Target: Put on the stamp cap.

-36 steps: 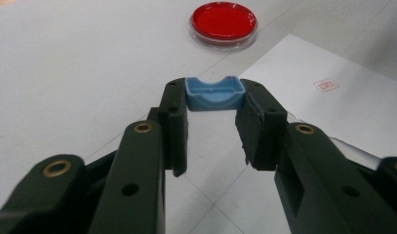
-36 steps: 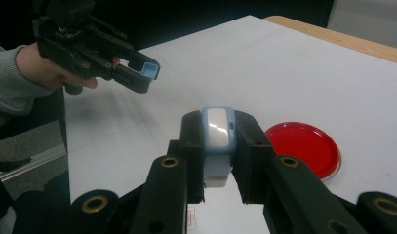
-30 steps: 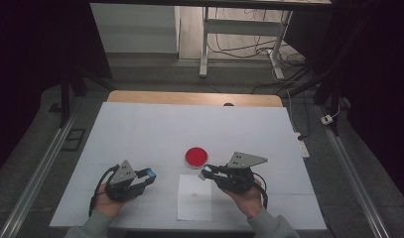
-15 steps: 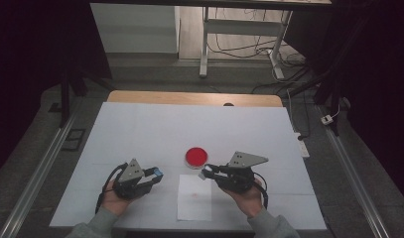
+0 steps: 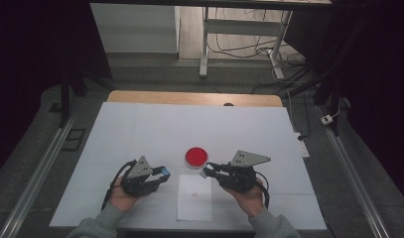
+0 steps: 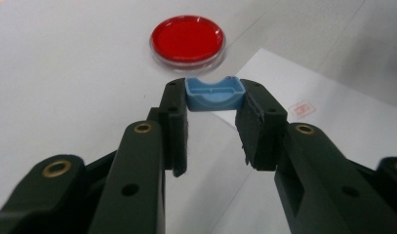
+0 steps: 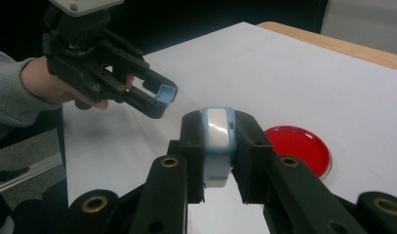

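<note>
Here the left gripper pinches a small blue cap above the white table. The right gripper clamps a pale blue stamp body beside the red ink pad, over the paper sheet.

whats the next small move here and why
Probably bring the left gripper across to the right gripper and fit the two parts together. The left one is shut on a small blue plastic cap, the right on a blue-and-white stamp body, and they are apart above the white paper sheet, near the round red ink pad.
</note>
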The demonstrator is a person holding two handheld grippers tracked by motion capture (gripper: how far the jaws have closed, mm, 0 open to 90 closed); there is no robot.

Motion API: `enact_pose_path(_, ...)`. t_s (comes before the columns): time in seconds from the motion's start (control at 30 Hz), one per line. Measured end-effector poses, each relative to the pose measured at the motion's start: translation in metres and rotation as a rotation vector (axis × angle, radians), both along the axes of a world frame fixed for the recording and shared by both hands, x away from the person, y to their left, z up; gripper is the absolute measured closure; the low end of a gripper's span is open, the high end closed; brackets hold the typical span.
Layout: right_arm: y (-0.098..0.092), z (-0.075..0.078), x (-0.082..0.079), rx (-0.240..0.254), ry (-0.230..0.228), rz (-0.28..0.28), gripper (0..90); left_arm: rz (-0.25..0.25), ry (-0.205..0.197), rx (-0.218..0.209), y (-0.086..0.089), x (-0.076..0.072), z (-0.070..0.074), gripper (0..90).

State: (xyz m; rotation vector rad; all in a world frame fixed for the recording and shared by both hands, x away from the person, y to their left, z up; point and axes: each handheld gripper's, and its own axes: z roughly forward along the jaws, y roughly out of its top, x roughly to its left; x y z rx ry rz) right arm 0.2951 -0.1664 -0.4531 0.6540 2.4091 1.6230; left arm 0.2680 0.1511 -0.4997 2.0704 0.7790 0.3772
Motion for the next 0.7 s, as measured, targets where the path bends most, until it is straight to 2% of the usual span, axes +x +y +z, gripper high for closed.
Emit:
enact_pose_path(0.17,0.001,-0.001,0.0,-0.003,0.005,0.006,75.3,-0.031,-0.001,-0.002,-0.016,0.006,0.002,65.4)
enact_pose_path(0.3,0.001,-0.001,-0.001,-0.002,0.005,0.007,75.3,-0.05,0.0,-0.021,-0.026,0.007,0.001,65.4)
enact_pose_path(0.7,0.002,-0.003,-0.001,-0.008,0.006,0.008,75.3,-0.075,0.003,-0.025,-0.037,0.006,-0.002,65.4)
